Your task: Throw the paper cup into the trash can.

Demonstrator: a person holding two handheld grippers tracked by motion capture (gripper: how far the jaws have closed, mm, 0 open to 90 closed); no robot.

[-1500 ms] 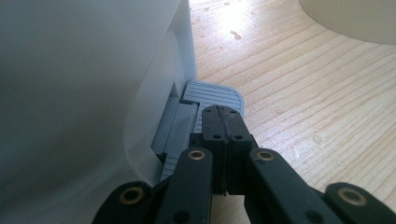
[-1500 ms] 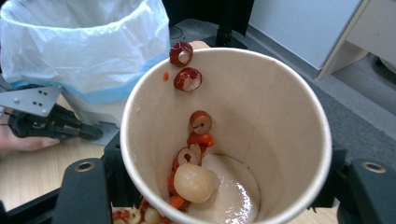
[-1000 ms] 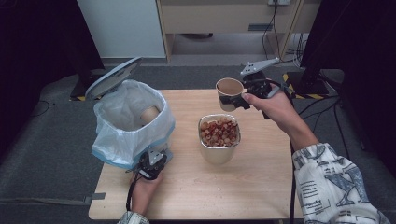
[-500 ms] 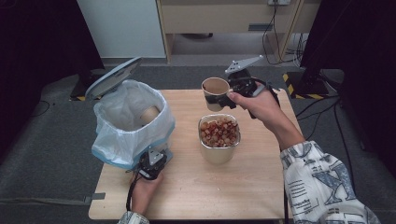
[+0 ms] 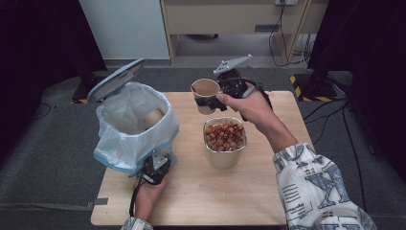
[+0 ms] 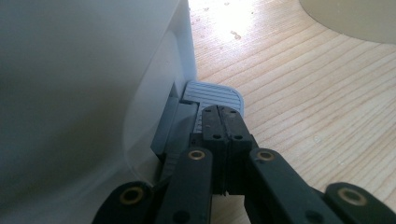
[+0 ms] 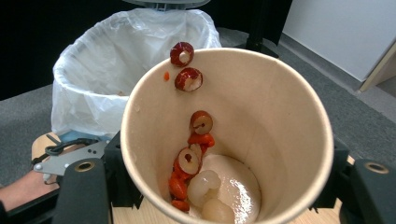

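Note:
A paper cup (image 5: 205, 91) hangs in the air above the table's far edge, my right gripper (image 5: 210, 103) shut on it. In the right gripper view the cup (image 7: 280, 116) is tilted toward me, with red fruit slices (image 7: 187, 79) stuck to its inner wall and pale bits at the bottom. A white pedal bin (image 5: 131, 127) with a plastic bag stands at the left, its lid (image 5: 116, 79) raised. My left gripper (image 6: 219, 112) is shut, its tips resting on the bin's grey ribbed pedal (image 6: 212, 93).
A metal container (image 5: 224, 141) full of red and pale dried fruit stands mid-table, just below the held cup. Another paper cup (image 5: 153, 116) lies inside the bin bag. Bare wooden table (image 5: 201, 191) stretches along the near side.
My right gripper has carried the cup leftward, from the table's far right toward the bin. The left gripper has stayed on the pedal and the lid stays up.

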